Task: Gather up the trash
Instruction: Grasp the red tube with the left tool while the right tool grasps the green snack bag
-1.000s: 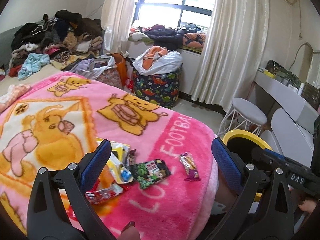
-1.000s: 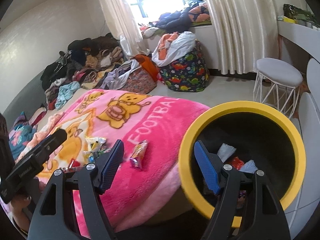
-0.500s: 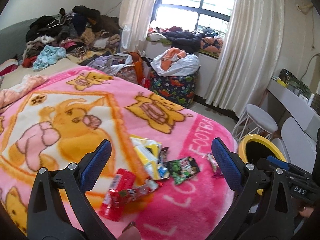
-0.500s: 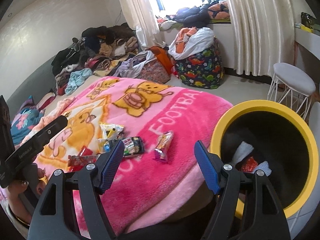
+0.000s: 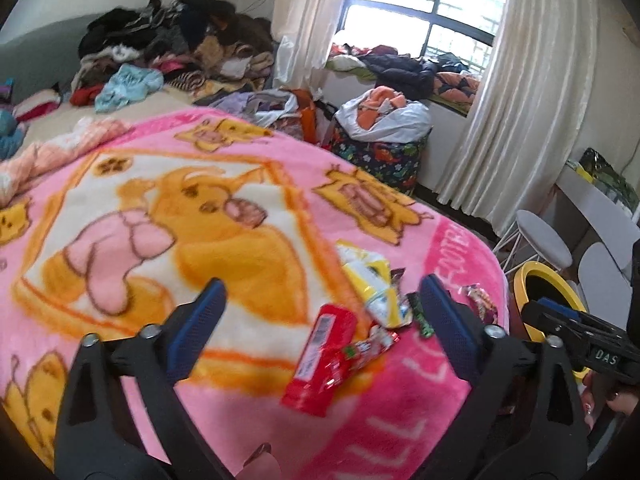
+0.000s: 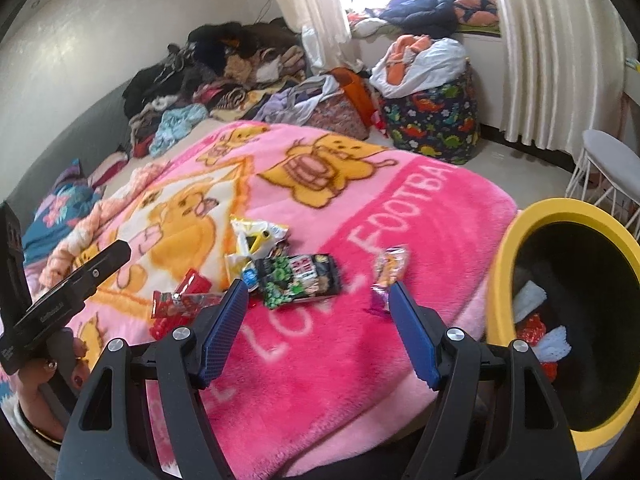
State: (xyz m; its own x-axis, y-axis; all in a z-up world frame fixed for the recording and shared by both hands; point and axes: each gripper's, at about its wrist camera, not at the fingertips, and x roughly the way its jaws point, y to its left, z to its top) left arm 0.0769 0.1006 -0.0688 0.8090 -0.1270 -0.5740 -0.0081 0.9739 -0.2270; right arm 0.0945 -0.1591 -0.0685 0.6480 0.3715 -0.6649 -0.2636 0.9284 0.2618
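Note:
Snack wrappers lie in a cluster on the pink cartoon blanket (image 6: 420, 216): a red wrapper (image 5: 320, 360) (image 6: 180, 300), a yellow-white one (image 5: 372, 280) (image 6: 256, 236), a green-black packet (image 6: 300, 276) and a small purple-orange candy wrapper (image 6: 388, 272). My left gripper (image 5: 322, 300) hovers just before the red wrapper. Its jaws are closing, and the wrapper lies below the gap without the pads touching it. My right gripper (image 6: 316, 292) is open and empty above the blanket, in front of the green-black packet. The yellow-rimmed bin (image 6: 504, 248) (image 5: 536, 272) stands beside the bed on the right with trash inside.
A heap of clothes (image 6: 224, 68) covers the far end of the bed. A dinosaur-print bag (image 6: 436, 120) stuffed with laundry sits on the floor by the window. A white stool (image 6: 608, 160) stands near the curtains, behind the bin.
Both grippers have moved left, away from the bin and over the blanket. The wrappers now sit closer in both views, and the left jaws have narrowed slightly.

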